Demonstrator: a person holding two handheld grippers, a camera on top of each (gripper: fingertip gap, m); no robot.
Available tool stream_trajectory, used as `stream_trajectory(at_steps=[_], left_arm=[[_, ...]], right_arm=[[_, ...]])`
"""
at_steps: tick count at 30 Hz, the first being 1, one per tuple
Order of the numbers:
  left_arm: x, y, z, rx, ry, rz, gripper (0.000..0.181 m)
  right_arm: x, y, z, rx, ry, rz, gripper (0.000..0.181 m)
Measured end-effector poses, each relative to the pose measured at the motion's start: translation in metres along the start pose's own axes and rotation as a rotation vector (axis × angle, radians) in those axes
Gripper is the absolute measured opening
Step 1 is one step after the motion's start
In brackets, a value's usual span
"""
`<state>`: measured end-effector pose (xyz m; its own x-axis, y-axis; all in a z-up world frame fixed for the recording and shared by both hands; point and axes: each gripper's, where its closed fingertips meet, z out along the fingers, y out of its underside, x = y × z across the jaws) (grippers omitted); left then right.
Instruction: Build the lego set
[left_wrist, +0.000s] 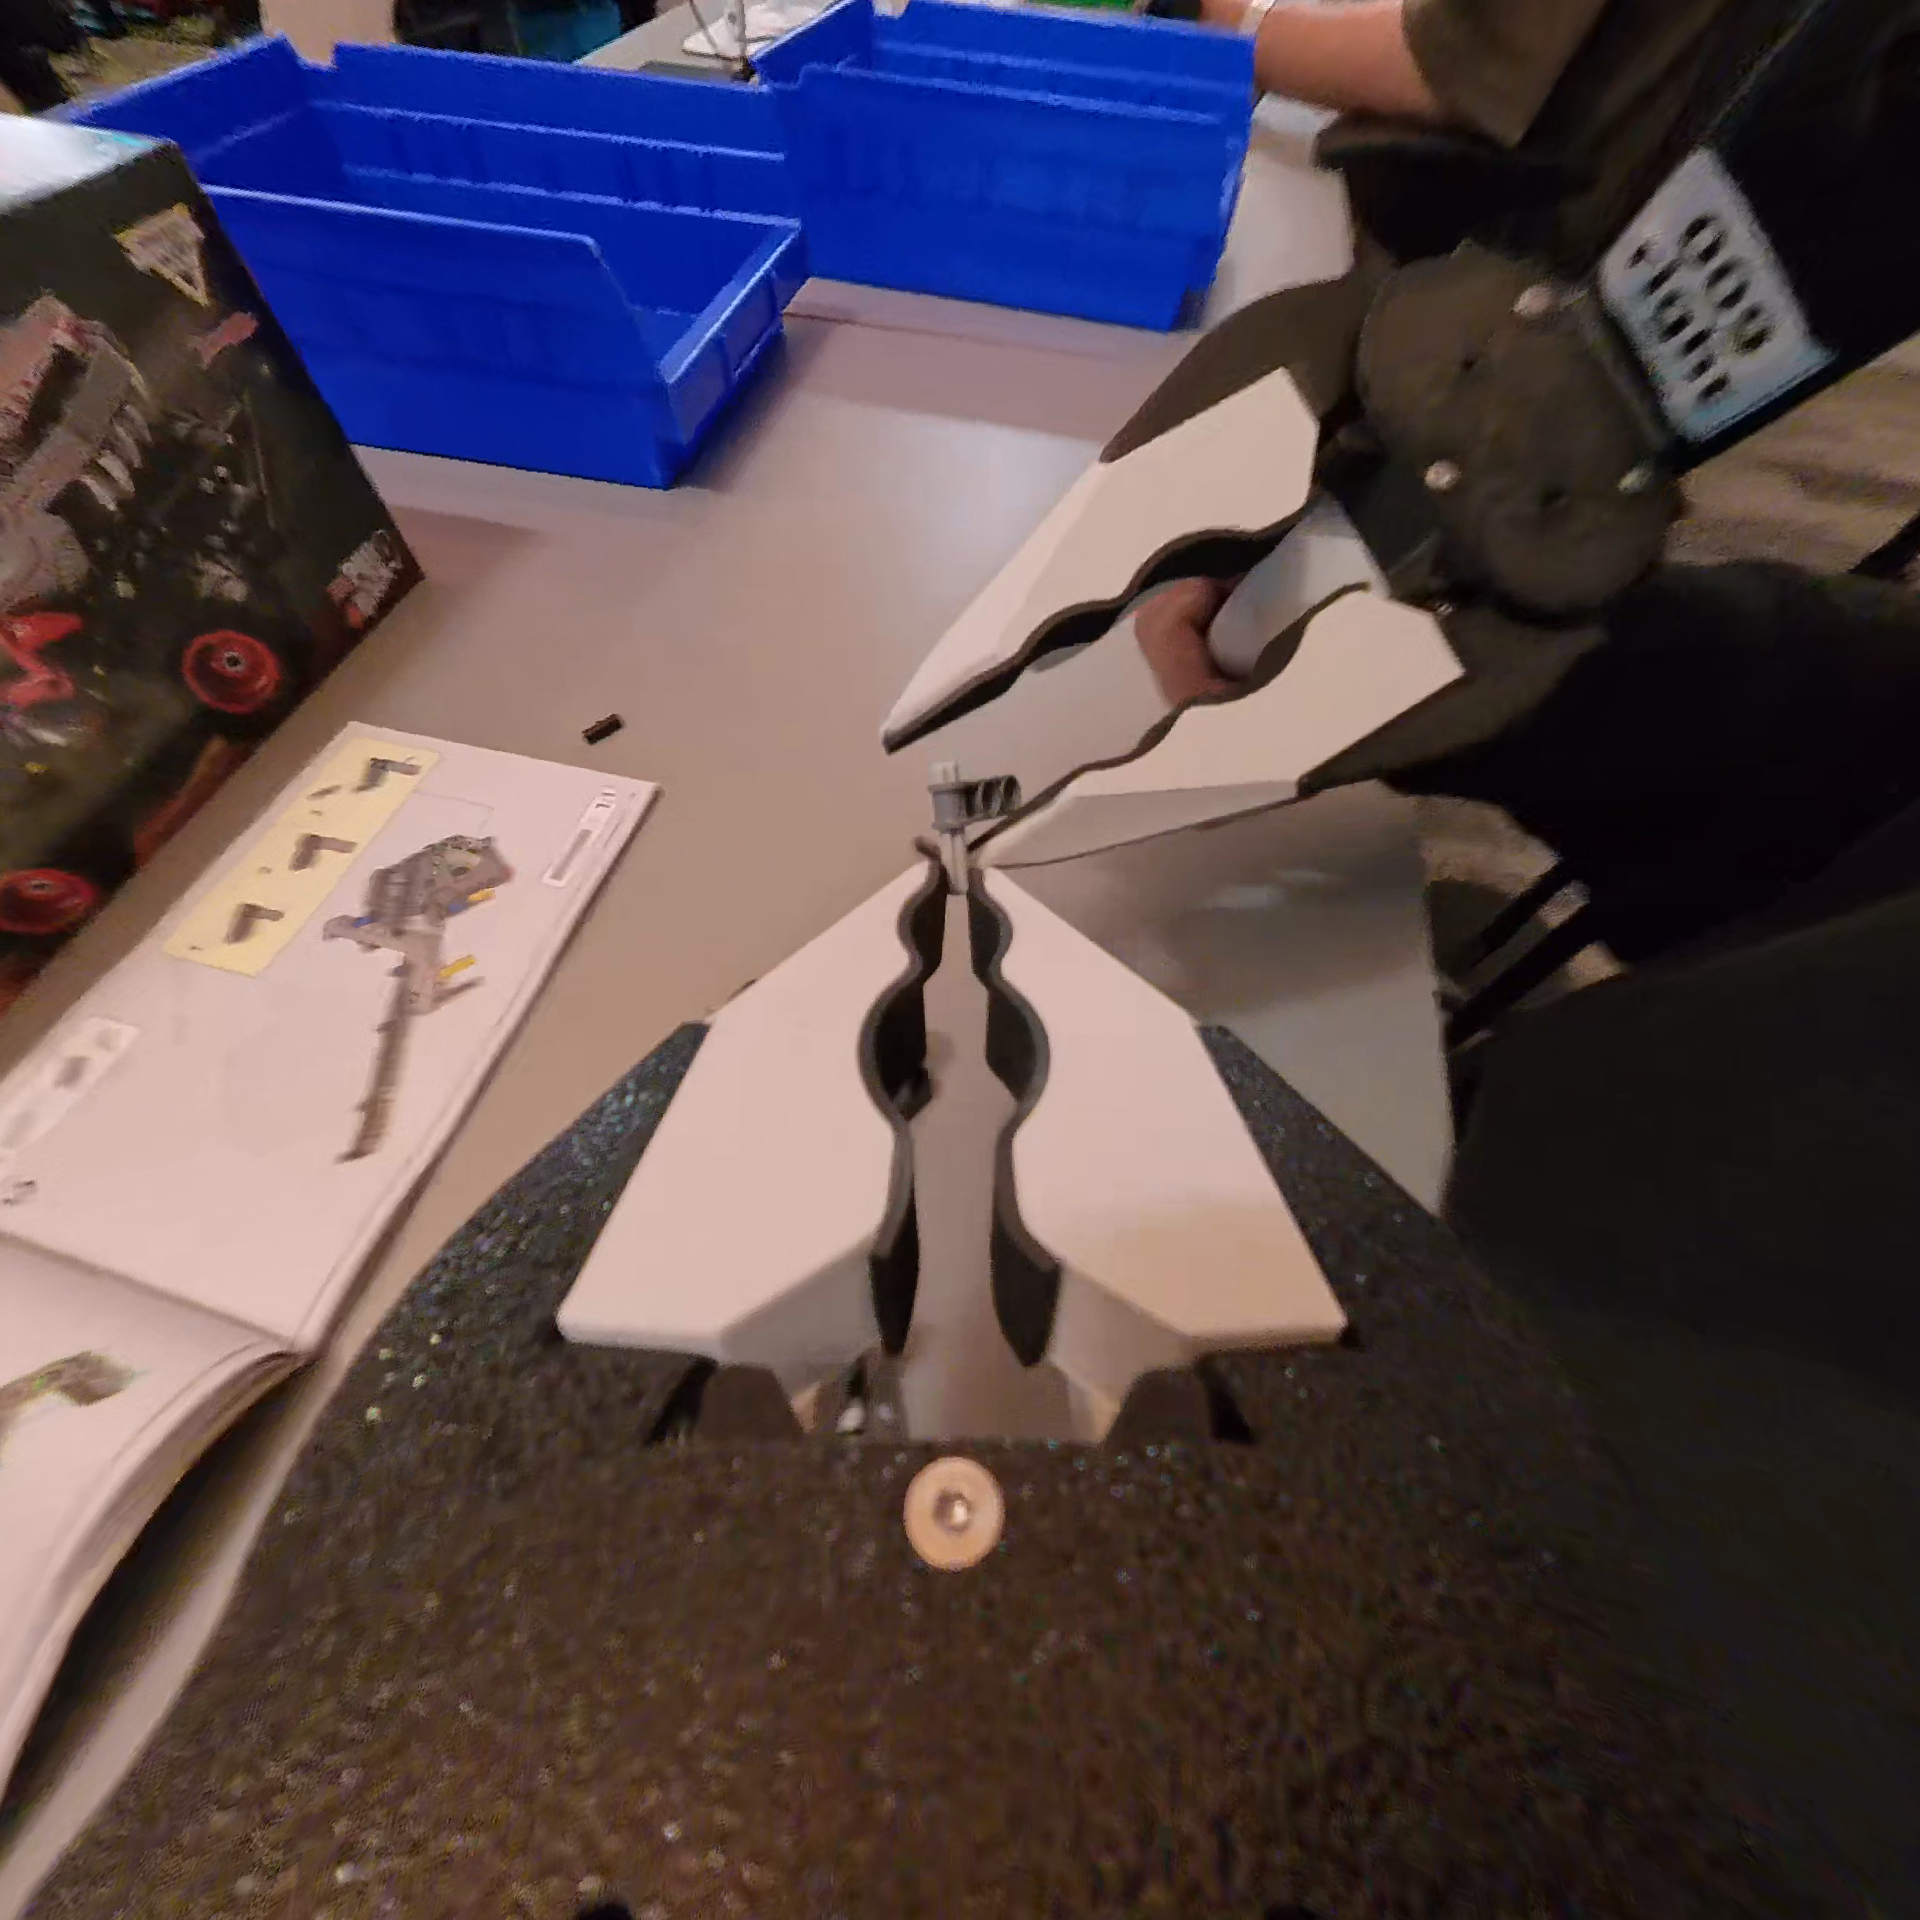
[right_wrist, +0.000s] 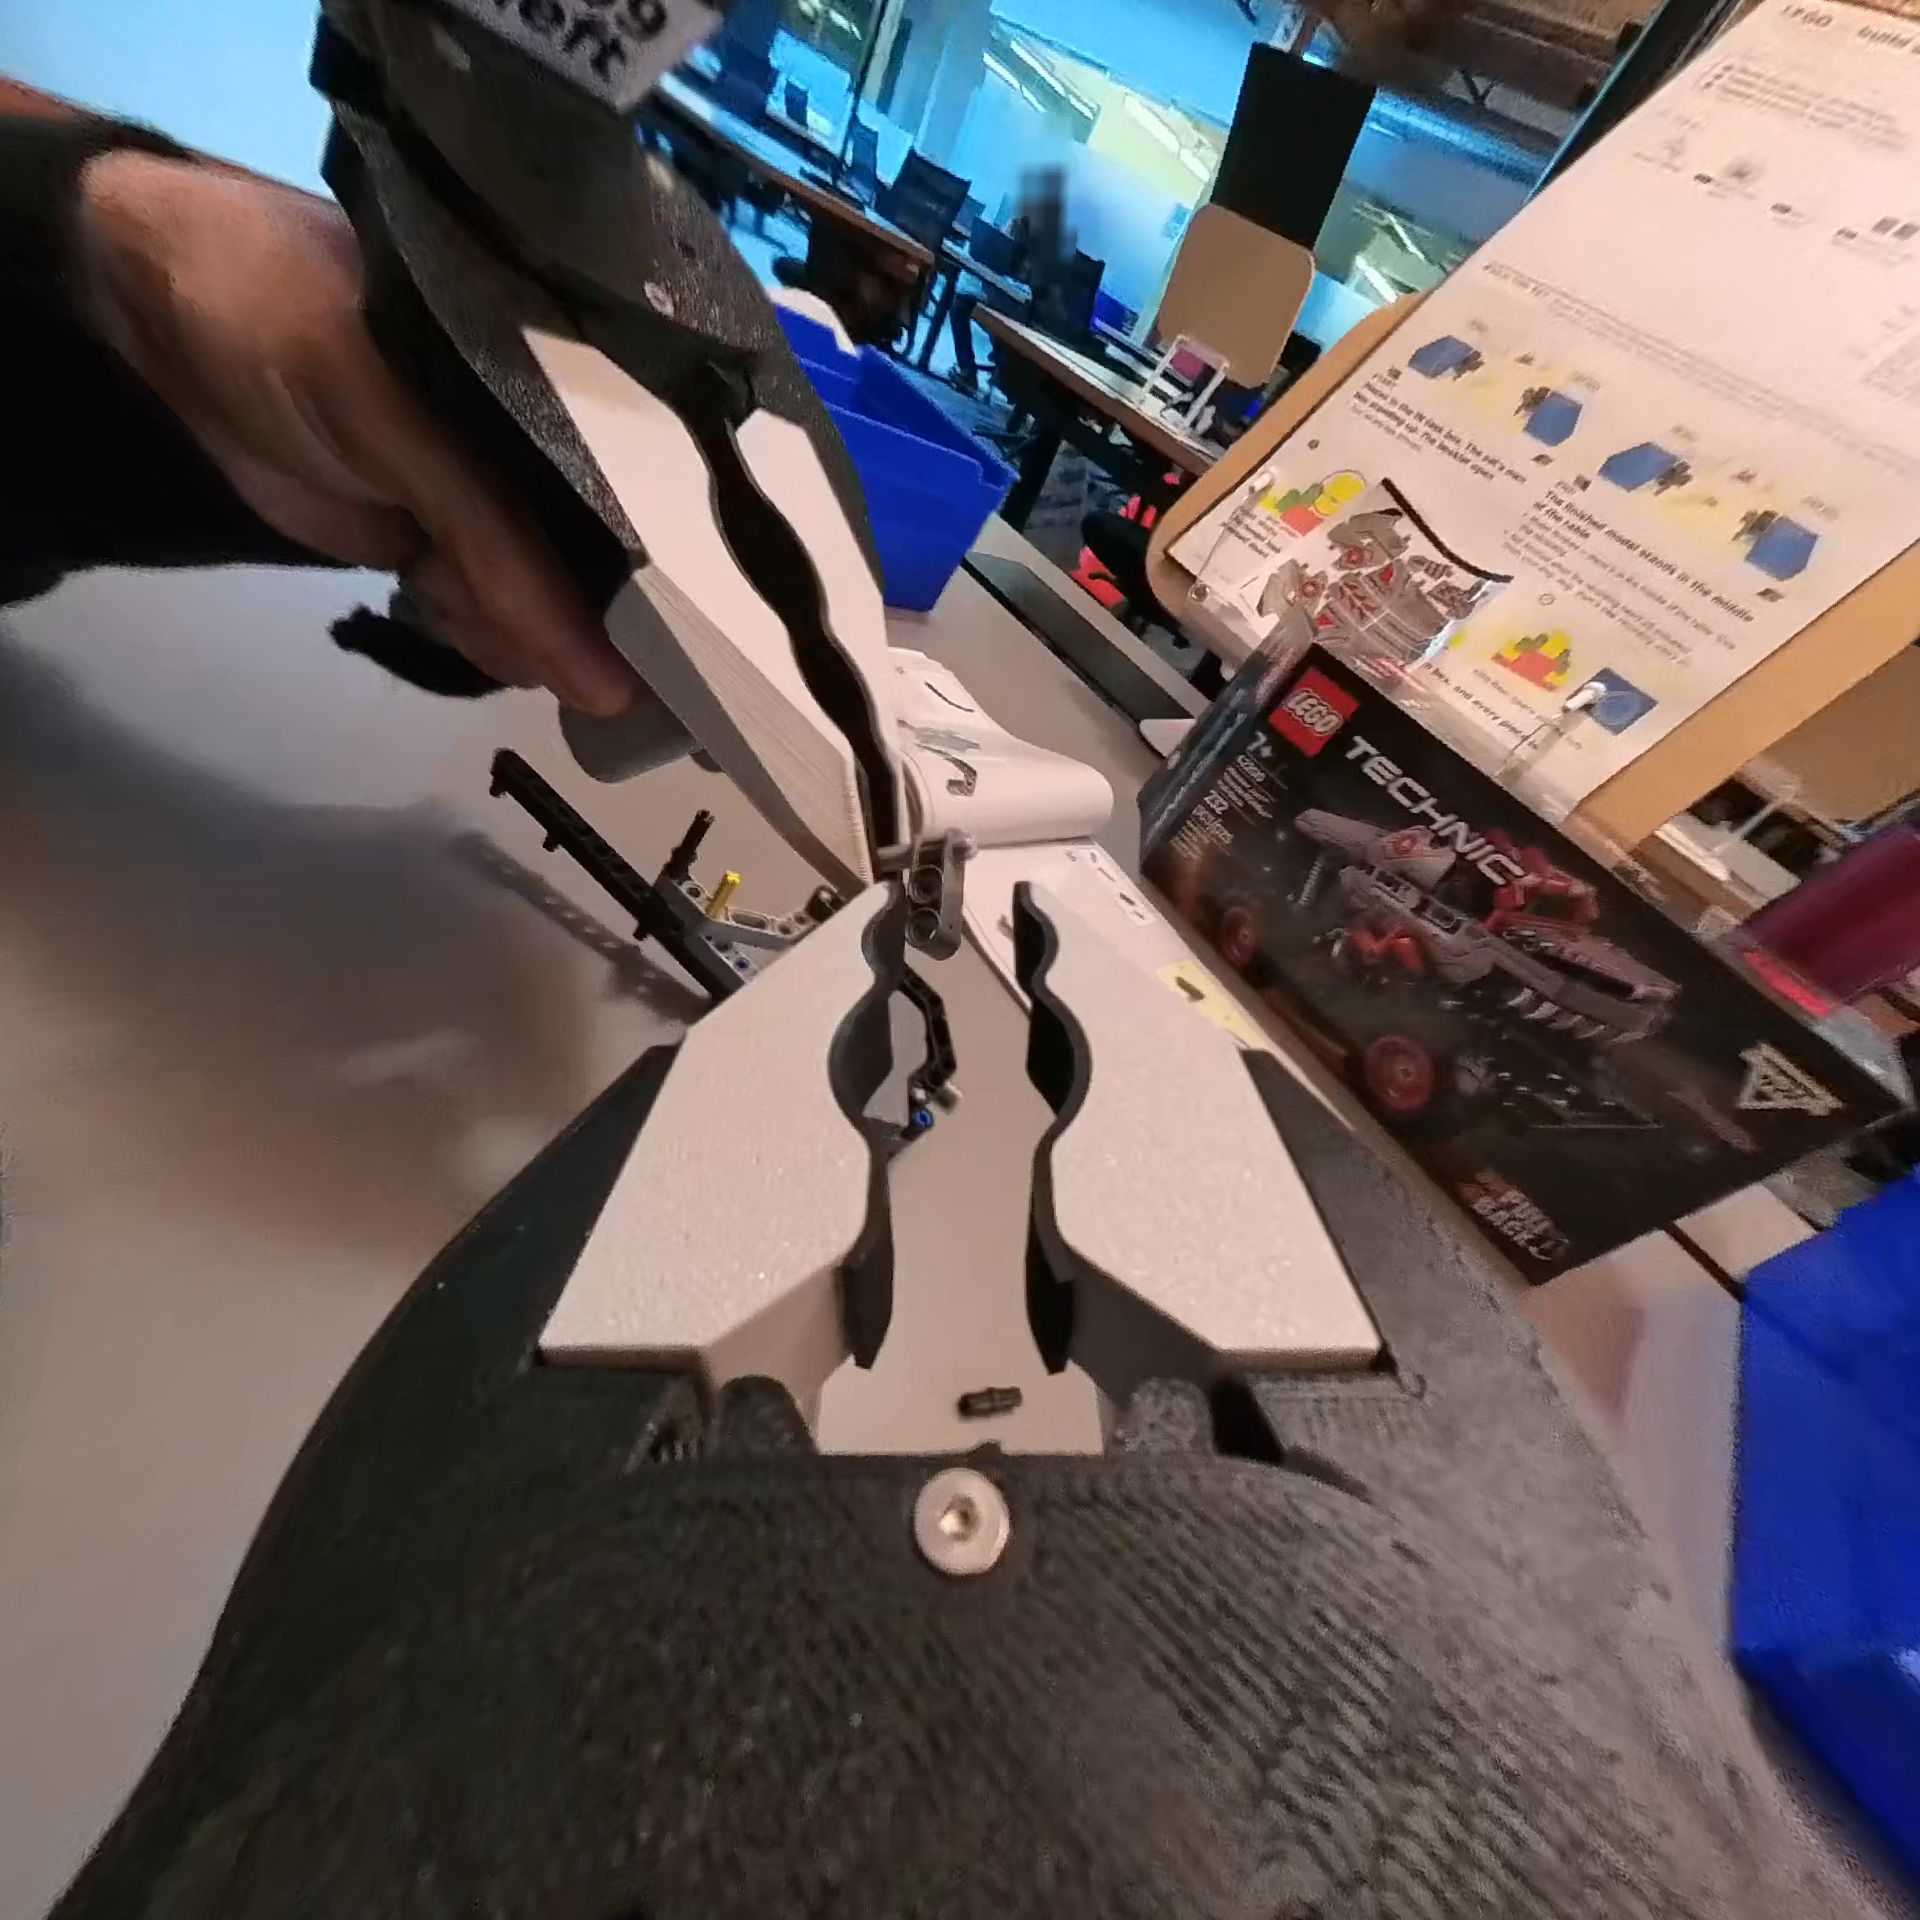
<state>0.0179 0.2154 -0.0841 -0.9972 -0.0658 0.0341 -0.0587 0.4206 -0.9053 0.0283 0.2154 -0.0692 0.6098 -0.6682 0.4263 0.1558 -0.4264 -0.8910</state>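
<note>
My left gripper (left_wrist: 953, 871) is shut on a small grey lego connector (left_wrist: 971, 798) and holds it above the table by its lower stub. In the right wrist view the left gripper (right_wrist: 883, 847) comes in from the upper left with the connector (right_wrist: 935, 883) at its tips. My right gripper (right_wrist: 954, 896) is open, and the connector sits between its fingertips, close to the left one. The right gripper also shows in the left wrist view (left_wrist: 951, 784), open around the connector. A partly built grey and black assembly (right_wrist: 665, 883) lies on the table behind.
The lego box (left_wrist: 156, 520) (right_wrist: 1455, 987) stands beside the open instruction booklet (left_wrist: 312, 987). Blue bins (left_wrist: 520, 260) (right_wrist: 904, 468) stand at the back, another blue bin (right_wrist: 1829, 1507) close on the right. A small black pin (left_wrist: 603, 727) and a bent black beam (right_wrist: 930, 1029) lie on the table. My two grippers' fingertips are within a few centimetres of each other. Both grippers' tips are roughly 20 cm from the small black pin (left_wrist: 603, 727).
</note>
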Motion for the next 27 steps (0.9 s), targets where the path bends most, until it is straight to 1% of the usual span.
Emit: stream_trajectory(at_steps=[2,4,6,8,9,11,12,15,16,17,18,19,21,23,25,27], left_arm=[[-0.007,0.001,0.000,-0.026,-0.112,0.134,0.001],[-0.008,-0.001,0.001,-0.045,-0.188,0.279,0.001],[-0.006,-0.002,0.003,-0.054,-0.231,0.416,0.001],[-0.001,-0.003,0.003,-0.040,-0.239,0.575,0.001],[0.004,-0.003,0.002,-0.030,-0.217,0.644,0.001],[0.010,-0.005,-0.001,0.003,-0.173,0.729,0.001],[0.015,-0.006,-0.003,0.024,-0.139,0.776,0.001],[0.029,-0.012,-0.011,0.126,-0.063,0.946,0.001],[0.031,-0.015,-0.014,0.155,-0.057,0.986,0.001],[0.032,-0.017,-0.017,0.179,-0.061,1.014,0.001],[0.033,-0.018,-0.018,0.192,-0.053,1.036,0.001],[0.033,-0.020,-0.020,0.205,-0.064,1.055,0.001],[0.034,-0.024,-0.023,0.224,-0.098,1.110,0.001],[0.034,-0.027,-0.024,0.230,-0.139,1.173,0.001],[0.037,-0.027,-0.024,0.232,-0.158,1.227,0.001],[0.042,-0.029,-0.026,0.260,-0.160,1.243,0.001]], right_arm=[[0.002,0.006,0.001,-0.065,0.024,-0.047,0.022],[0.004,0.013,0.002,-0.136,0.040,-0.063,0.023],[-0.003,0.013,0.003,-0.140,-0.011,-0.010,0.026],[-0.010,0.007,0.002,-0.089,-0.077,0.063,0.028],[-0.014,0.006,-0.001,-0.068,-0.125,0.101,0.030],[-0.018,0.004,-0.008,-0.026,-0.218,0.215,0.036],[-0.017,0.000,-0.012,0.019,-0.254,0.277,0.037],[-0.021,-0.015,-0.029,0.174,-0.446,0.529,0.031],[-0.022,-0.019,-0.034,0.215,-0.519,0.630,0.031],[-0.023,-0.022,-0.037,0.253,-0.587,0.722,0.029],[-0.021,-0.024,-0.038,0.288,-0.619,0.799,0.026],[-0.020,-0.025,-0.037,0.310,-0.636,0.856,0.028],[-0.023,-0.025,-0.036,0.325,-0.681,0.928,0.032],[-0.031,-0.027,-0.035,0.321,-0.744,0.966,0.041],[-0.037,-0.035,-0.037,0.358,-0.816,1.019,0.040],[-0.036,-0.042,-0.038,0.404,-0.861,1.080,0.034]])
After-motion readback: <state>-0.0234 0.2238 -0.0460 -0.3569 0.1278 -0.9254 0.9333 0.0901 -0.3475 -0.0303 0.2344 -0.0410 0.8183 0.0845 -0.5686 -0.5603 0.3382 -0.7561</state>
